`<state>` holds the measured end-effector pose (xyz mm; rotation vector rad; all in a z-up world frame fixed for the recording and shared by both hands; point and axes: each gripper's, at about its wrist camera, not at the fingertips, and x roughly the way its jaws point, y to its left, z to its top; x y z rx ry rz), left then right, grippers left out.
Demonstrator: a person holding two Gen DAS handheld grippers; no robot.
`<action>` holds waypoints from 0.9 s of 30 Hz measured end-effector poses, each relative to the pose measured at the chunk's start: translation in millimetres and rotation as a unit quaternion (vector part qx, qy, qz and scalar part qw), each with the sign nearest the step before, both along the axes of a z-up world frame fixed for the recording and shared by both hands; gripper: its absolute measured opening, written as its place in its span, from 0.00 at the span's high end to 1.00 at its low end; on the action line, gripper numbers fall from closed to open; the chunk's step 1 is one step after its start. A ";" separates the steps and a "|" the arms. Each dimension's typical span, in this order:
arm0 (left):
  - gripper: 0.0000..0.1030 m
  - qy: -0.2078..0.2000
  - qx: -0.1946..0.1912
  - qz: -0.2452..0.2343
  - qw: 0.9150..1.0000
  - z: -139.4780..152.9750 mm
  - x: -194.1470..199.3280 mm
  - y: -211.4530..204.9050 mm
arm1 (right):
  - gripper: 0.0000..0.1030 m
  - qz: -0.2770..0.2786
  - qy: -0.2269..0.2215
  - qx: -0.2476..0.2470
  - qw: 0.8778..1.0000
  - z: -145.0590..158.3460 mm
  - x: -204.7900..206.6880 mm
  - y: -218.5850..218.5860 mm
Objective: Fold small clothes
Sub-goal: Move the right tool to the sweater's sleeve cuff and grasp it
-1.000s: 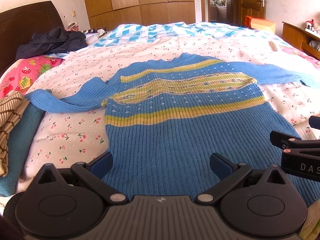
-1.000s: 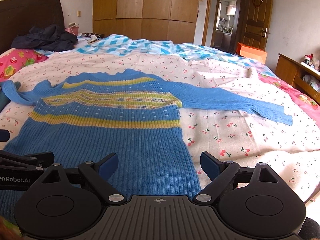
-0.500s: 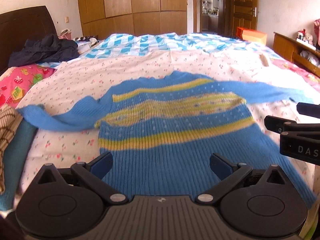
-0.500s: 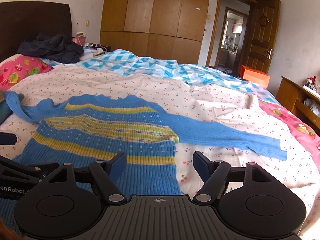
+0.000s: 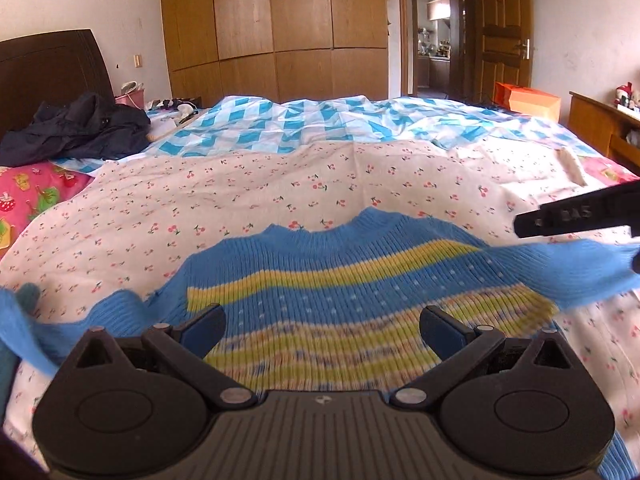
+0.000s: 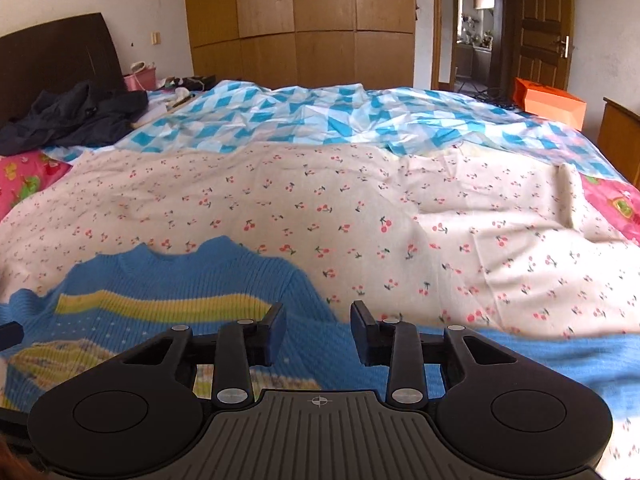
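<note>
Blue sweater [image 5: 360,280] with yellow stripes lies flat on the cherry-print bedspread [image 5: 280,184], filling the lower half of the left wrist frame; collar toward frame centre, one sleeve running to the right edge. Left gripper [image 5: 322,330], bottom centre: fingers spread wide above the striped chest, nothing between them. Right gripper [image 6: 318,330], bottom centre of its own view: fingers narrowed but a gap remains, over the sweater's shoulder [image 6: 304,292]; no fabric pinched. Dark jacket [image 5: 76,128] heaped upper left, by the headboard [image 5: 48,68].

wood wardrobe [image 5: 276,28] rear | dark headboard [image 5: 48,68] L | open door [image 5: 500,28] R | white walls
</note>
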<state>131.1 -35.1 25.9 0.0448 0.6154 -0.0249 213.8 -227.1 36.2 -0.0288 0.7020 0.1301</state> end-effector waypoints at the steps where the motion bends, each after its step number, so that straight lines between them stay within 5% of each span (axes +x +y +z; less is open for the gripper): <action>1: 0.00 -0.002 0.000 0.000 1.000 -1.7 3.6 0.3 | 0.68 0.006 0.006 -0.006 1.000 -5.4 11.4 1.1; 7: 0.00 -0.003 -0.009 -0.003 1.000 -16.2 9.6 8.0 | 0.64 0.066 0.084 -0.018 0.994 -39.6 53.7 9.1; 11: 0.00 0.006 -0.007 -0.010 1.000 -22.6 11.5 9.3 | 0.96 0.056 0.103 -0.031 0.993 -49.1 63.7 9.8; 19: 0.00 -0.012 -0.010 -0.005 1.000 -13.5 19.4 3.8 | 0.96 -0.016 0.084 0.004 0.996 -40.9 89.1 -9.4; 27: 0.00 0.014 0.015 -0.028 0.999 -27.4 7.8 -11.3 | 0.87 -0.039 0.066 0.051 0.996 -35.4 72.5 -18.8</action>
